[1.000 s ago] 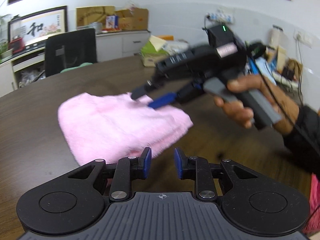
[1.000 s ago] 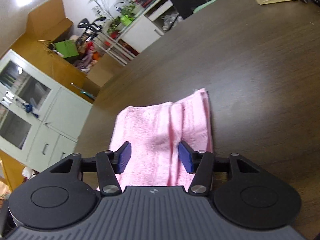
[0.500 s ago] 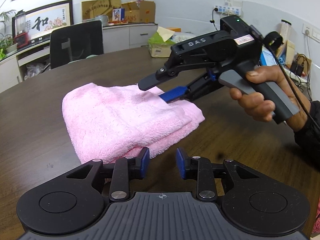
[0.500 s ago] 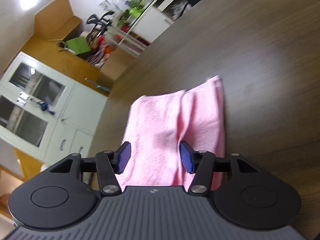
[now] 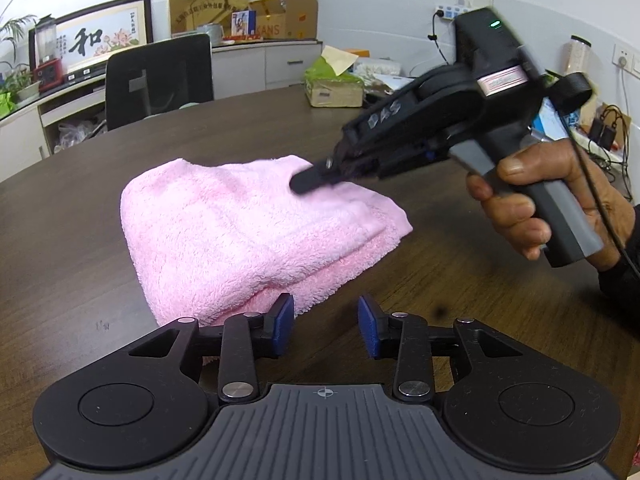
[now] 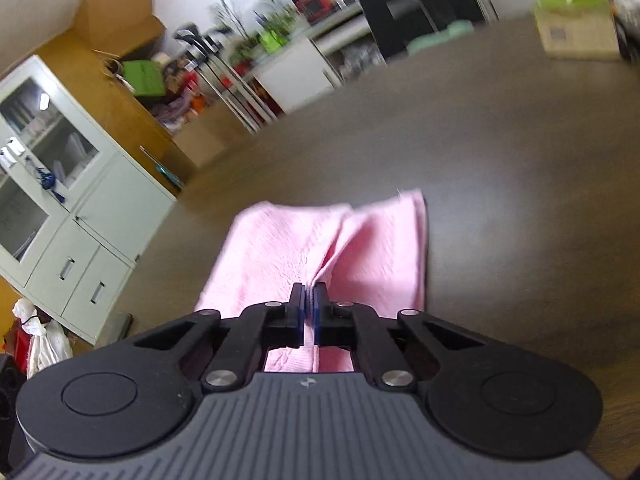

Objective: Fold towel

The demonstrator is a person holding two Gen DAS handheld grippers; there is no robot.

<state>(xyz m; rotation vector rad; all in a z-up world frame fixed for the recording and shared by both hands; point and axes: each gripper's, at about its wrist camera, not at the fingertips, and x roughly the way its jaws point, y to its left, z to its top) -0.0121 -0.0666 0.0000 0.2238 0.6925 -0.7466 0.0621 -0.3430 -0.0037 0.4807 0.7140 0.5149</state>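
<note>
On the dark wooden table (image 5: pixel 420 280) lies one pink towel (image 5: pixel 248 232), folded in layers, near the table's middle. One black office chair (image 5: pixel 160 76) stands at the far edge. Two cardboard boxes (image 5: pixel 244 14) sit on the far cabinet; one reads "KANS". One framed calligraphy picture (image 5: pixel 96 40) bears the character "和". Two grippers are present. The right gripper (image 6: pixel 307 312), marked "DAS", has its jaws pressed together on a ridge of the towel. The left gripper (image 5: pixel 325 328) has its jaws narrowly apart, holding nothing, just beside the towel's near edge.
</note>
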